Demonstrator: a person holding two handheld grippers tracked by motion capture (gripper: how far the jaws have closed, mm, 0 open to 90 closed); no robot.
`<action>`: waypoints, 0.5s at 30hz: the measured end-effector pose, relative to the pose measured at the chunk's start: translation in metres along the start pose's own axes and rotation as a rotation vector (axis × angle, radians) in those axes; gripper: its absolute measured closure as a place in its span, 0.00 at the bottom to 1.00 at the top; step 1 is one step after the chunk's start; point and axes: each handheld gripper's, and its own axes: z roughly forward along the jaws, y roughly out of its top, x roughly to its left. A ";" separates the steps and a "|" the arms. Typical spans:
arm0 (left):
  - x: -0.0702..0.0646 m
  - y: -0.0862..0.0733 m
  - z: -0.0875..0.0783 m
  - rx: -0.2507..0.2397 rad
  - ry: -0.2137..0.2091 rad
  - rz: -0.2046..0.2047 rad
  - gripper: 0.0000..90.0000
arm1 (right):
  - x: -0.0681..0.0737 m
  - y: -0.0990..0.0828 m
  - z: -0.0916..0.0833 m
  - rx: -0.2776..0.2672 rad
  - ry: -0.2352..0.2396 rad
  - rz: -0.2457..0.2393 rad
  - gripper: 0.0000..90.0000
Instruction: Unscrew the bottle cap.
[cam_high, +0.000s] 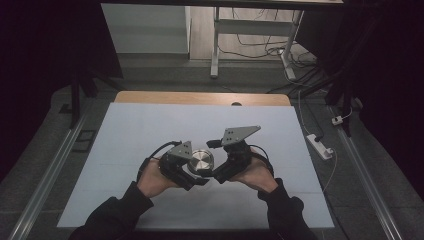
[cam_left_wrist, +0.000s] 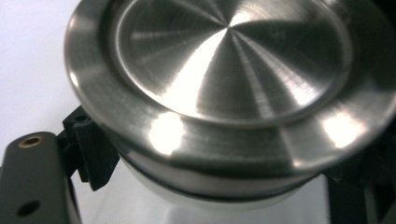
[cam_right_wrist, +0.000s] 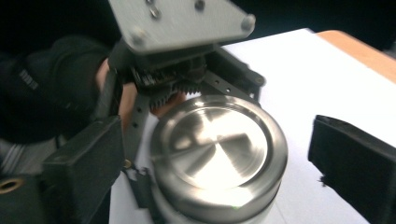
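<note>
A round brushed-steel lidded jar (cam_high: 201, 161) sits clamped in the left claw (cam_high: 196, 169); the right claw (cam_high: 212, 172), at its 4 o'clock, gapes wide around the lid without touching it.

The round lid (cam_right_wrist: 218, 150) is brushed metal, glossy, with fine circular turning marks that throw bright radial glints, and under its rim in the left gripper view sits a clear, glass-like body (cam_left_wrist: 196, 210). The left gripper (cam_high: 192, 176) at 9 o'clock of the lid and the right gripper (cam_high: 216, 172) at 3 o'clock have matt black plastic jaws and dull grey metal plates. The table (cam_high: 150, 125) wears a smooth, matt pale sheet, with a bare wood edge (cam_high: 200, 98) at 12 o'clock.
</note>
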 end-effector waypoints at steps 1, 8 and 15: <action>0.001 0.000 0.000 0.000 0.021 -0.014 0.17 | 0.006 0.004 0.002 0.022 -0.095 0.014 0.04; -0.003 0.002 0.000 -0.010 0.048 -0.039 0.17 | 0.019 0.001 0.025 0.068 -0.241 0.007 0.19; -0.002 0.001 -0.005 -0.017 -0.083 0.043 0.17 | 0.016 0.001 0.019 0.064 -0.110 -0.030 0.20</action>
